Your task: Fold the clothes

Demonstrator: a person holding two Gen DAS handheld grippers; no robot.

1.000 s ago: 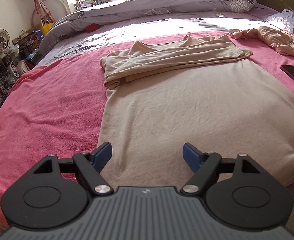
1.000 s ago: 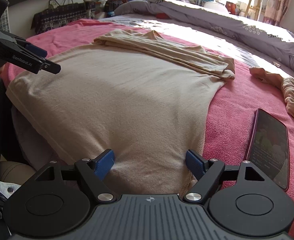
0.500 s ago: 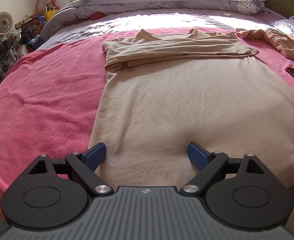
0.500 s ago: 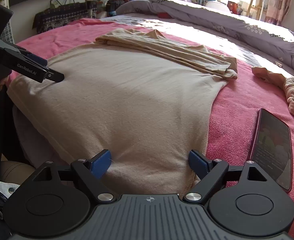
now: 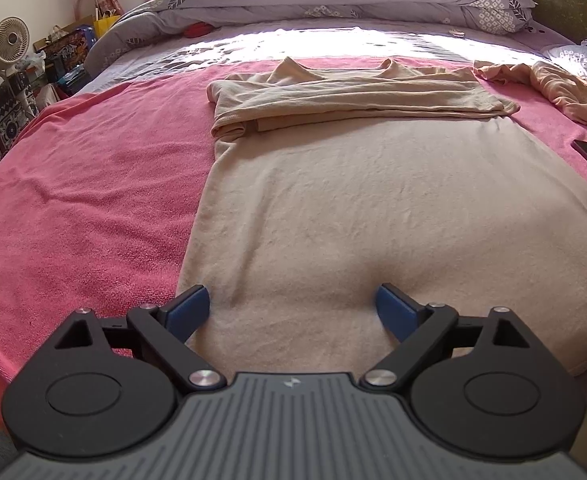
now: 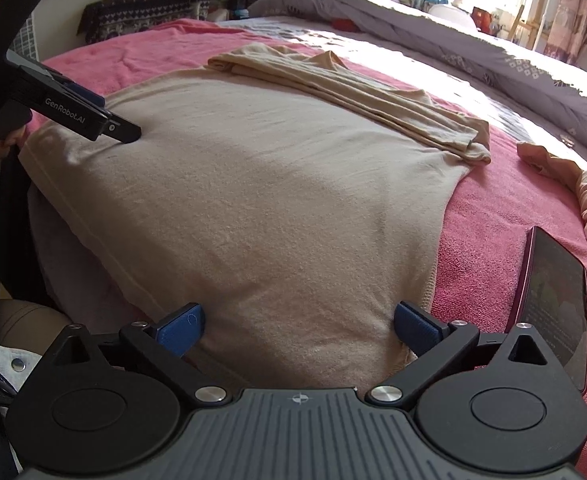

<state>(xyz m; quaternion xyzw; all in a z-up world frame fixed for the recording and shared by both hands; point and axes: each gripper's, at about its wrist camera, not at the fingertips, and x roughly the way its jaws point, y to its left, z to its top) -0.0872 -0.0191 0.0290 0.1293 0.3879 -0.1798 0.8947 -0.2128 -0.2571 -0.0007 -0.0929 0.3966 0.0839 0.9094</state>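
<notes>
step: bottom fold pending | beige shirt (image 5: 373,208) hem at bed's near edge | left hand-held gripper (image 5: 291,306) spread, empty | right hand-held gripper (image 6: 299,322) jaws opening, hem between, unpinched | next: pinch both hem corners

Black tongs (image 5: 292,308) with blue pads (image 5: 187,312), silver screws, ribbed grey housing

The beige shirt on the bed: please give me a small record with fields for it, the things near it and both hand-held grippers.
garment: beige shirt, spread flat, far part folded over
surface: pink blanket
left hand-held gripper: open, over the near hem
right hand-held gripper: jaws opening, shirt corner between them
phone: on the blanket, right of the shirt
second garment: crumpled, far right
</notes>
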